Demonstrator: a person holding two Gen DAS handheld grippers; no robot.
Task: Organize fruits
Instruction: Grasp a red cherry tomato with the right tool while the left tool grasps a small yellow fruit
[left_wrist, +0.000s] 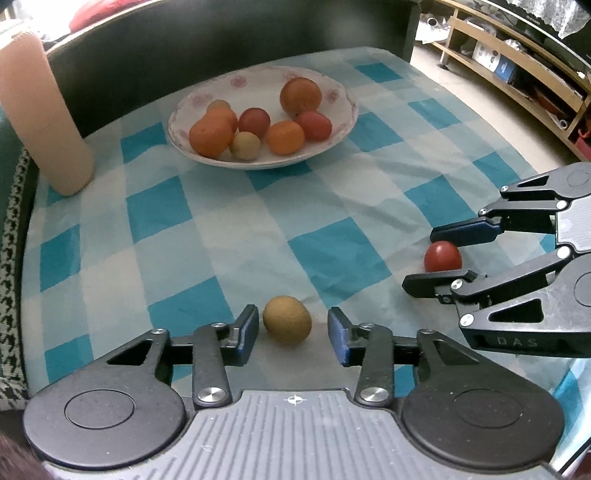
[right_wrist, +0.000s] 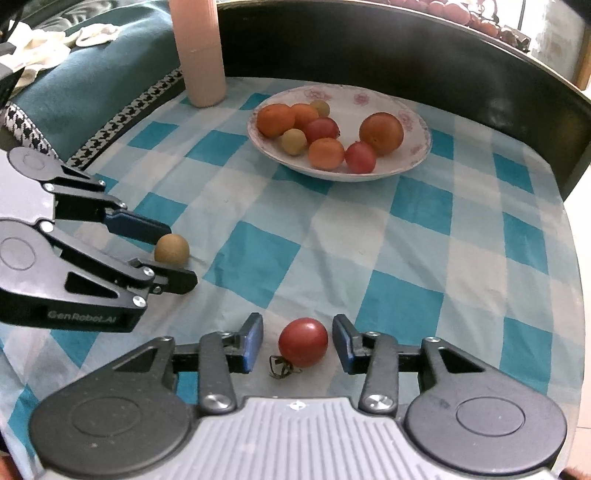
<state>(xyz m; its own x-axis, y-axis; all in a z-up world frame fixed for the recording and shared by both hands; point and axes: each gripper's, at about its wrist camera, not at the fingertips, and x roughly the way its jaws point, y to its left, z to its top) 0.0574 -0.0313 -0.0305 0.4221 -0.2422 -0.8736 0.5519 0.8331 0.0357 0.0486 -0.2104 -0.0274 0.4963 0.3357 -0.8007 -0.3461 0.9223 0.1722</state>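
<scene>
Left claw (left_wrist: 291, 332) spread wide, low over the blue-and-white checked cloth (left_wrist: 207, 236), blue pads on either side of a small brown round fruit (left_wrist: 287, 320). Fruit resting on the cloth between the pads, a gap on each side, gripped by neither. Farther back, a white flowered bowl (left_wrist: 343, 96) holding oranges, two red tomatoes and small brown fruits. Tall pinkish cylinder (left_wrist: 40, 114) standing at the far left corner of the cloth. At the right edge, right claw (left_wrist: 439, 254) likewise spread, a red tomato (left_wrist: 442, 256) lying between its two fingers. Dark curved backrest (left_wrist: 221, 33) behind the table; wooden shelves (left_wrist: 517, 62) at top right.

From the right wrist: right claw (right_wrist: 298, 341) released, pads well apart around the red tomato (right_wrist: 303, 341), which sits on the cloth (right_wrist: 406, 240) with its dried green stem (right_wrist: 281, 367) pointing toward the camera. Not touched by either pad. At left, left claw (right_wrist: 177, 254) seen from the side, open, brown fruit (right_wrist: 171, 250) between its fingertips; contact with the upper finger too close to judge. Bowl (right_wrist: 417, 147) of fruit beyond the middle of the cloth, pinkish cylinder (right_wrist: 199, 51) behind and left of it, teal cushion (right_wrist: 92, 92) with houndstooth trim at upper left.
</scene>
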